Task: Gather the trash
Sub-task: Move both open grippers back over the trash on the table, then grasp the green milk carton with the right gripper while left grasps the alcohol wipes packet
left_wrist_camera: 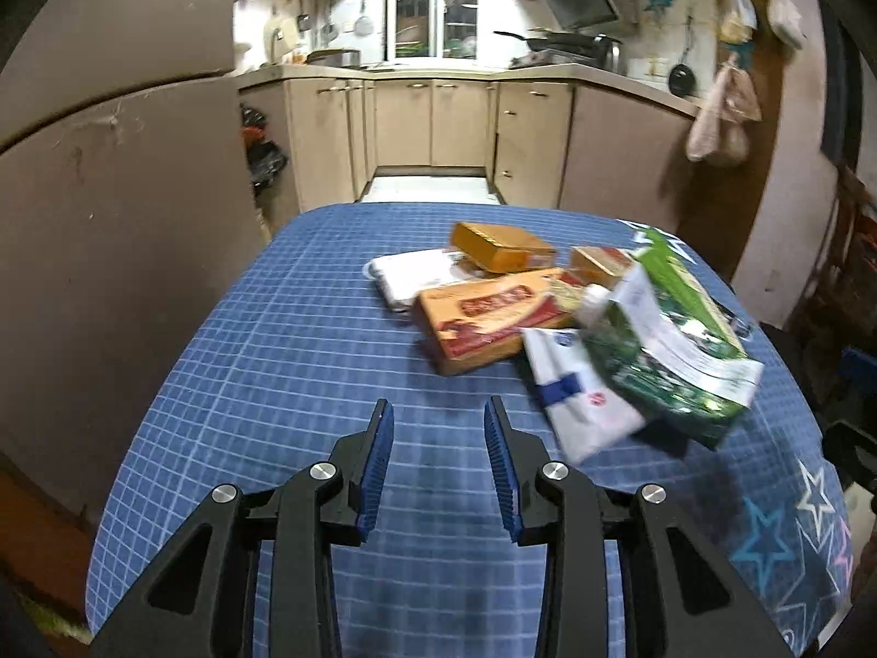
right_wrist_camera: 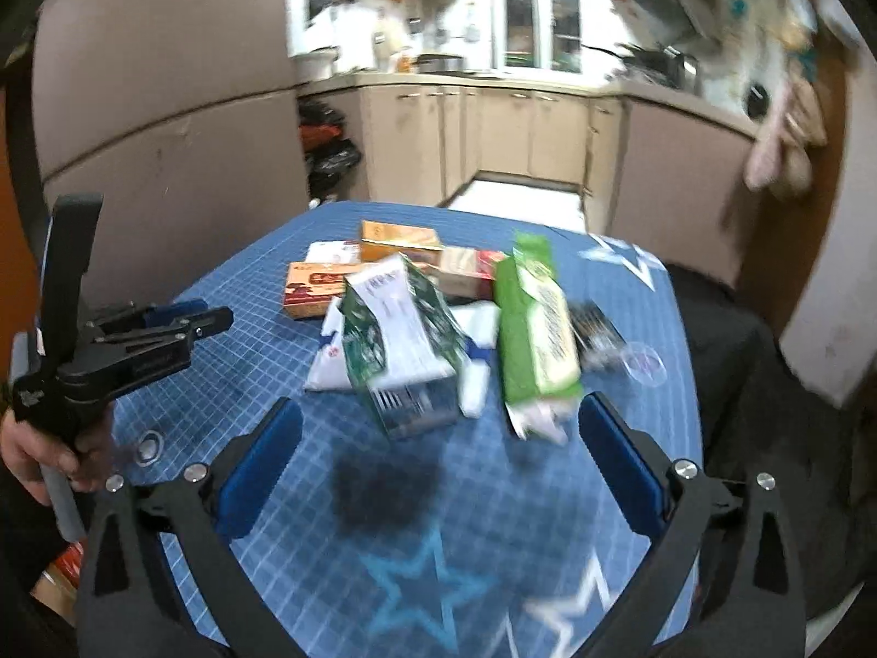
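Note:
Trash lies in a heap on the blue grid tablecloth: an orange box, a flat red-orange box, a white packet, a white pack with a blue stripe, a dark green carton and a light green pack. My left gripper is open over bare cloth, short of the heap and to its left. My right gripper stands wide open, nothing between its pads. The blurred, tilted green carton and green pack sit just beyond its fingertips, with a dark shadow on the cloth beneath.
A hand holds the left gripper at the table's left edge. A brown fridge stands close on the left. Beige kitchen cabinets lie beyond the table, black bags beside them. A dark chair is on the right.

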`<state>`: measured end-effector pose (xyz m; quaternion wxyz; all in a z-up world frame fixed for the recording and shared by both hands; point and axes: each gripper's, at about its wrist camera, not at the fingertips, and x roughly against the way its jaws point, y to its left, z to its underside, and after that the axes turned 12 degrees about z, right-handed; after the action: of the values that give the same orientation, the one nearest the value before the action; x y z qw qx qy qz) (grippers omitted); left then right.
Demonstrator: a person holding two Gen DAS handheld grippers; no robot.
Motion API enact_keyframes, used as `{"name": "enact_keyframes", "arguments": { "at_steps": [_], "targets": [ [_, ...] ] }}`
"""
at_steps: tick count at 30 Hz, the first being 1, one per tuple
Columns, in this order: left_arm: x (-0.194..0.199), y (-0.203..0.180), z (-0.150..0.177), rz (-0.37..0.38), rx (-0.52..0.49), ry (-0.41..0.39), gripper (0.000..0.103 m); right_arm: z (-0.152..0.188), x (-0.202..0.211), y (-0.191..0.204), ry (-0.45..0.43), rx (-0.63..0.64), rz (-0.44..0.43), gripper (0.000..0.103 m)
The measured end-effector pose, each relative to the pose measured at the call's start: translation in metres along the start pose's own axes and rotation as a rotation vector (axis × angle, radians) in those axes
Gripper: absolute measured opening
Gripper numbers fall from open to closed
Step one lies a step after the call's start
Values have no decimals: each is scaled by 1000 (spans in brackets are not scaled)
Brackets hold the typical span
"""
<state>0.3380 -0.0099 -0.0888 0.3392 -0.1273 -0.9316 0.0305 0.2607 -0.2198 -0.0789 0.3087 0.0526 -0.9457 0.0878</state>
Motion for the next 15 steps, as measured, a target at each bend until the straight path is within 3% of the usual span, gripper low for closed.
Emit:
{"name": "enact_keyframes", "arguments": {
  "at_steps": [9, 15],
  "targets": [
    [-16, 16, 0, 0, 36, 16, 46, -37, -81, 31, 153, 251, -43, 98],
    [-26, 28, 1, -5, 68, 27, 46, -38, -117, 34, 254, 298, -50, 98]
  ]
}}
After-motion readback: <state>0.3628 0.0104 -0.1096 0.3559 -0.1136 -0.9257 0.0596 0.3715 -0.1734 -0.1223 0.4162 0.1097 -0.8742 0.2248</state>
